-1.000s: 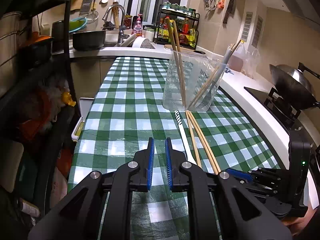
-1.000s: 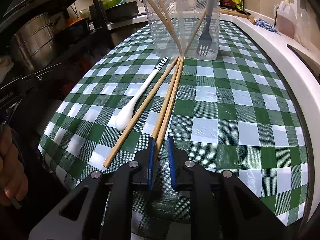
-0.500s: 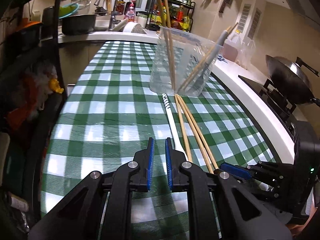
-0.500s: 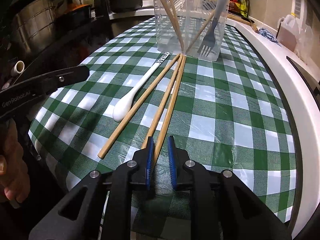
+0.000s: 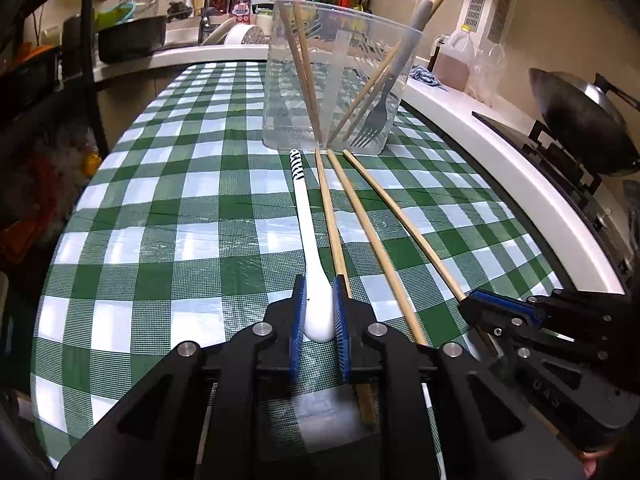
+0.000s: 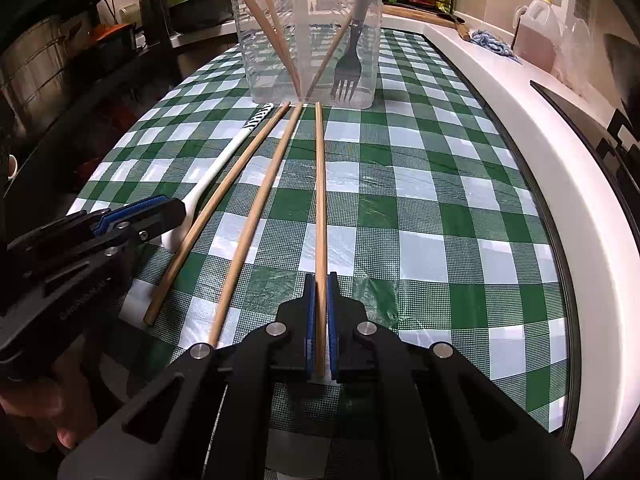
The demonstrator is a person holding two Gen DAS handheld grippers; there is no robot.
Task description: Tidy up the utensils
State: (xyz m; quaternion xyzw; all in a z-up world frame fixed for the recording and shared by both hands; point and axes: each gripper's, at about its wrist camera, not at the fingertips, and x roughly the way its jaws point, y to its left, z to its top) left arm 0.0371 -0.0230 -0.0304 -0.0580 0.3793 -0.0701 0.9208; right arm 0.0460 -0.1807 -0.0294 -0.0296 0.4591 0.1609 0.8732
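A clear plastic container (image 5: pixel 336 80) (image 6: pixel 308 36) stands on the green checked table, holding chopsticks and a dark fork (image 6: pixel 347 68). A white spoon (image 5: pixel 310 232) with a striped handle and three wooden chopsticks lie in front of it. My left gripper (image 5: pixel 319 304) is closed around the spoon's bowl end; it also shows in the right wrist view (image 6: pixel 140 212). My right gripper (image 6: pixel 319 300) is shut on the rightmost chopstick (image 6: pixel 320 200), which shows in the left wrist view (image 5: pixel 400 220). Two other chopsticks (image 6: pixel 260 208) lie between.
A white counter edge (image 6: pixel 520 128) runs along the right with a wok (image 5: pixel 580 120) on a stove and an oil jug (image 6: pixel 536 36). A sink, pots and a dark shelf rack (image 5: pixel 80 60) stand at the back left.
Both grippers moved forward and down. The left closed around the spoon's bowl. The right closed on one chopstick, which now lies apart from the other two.
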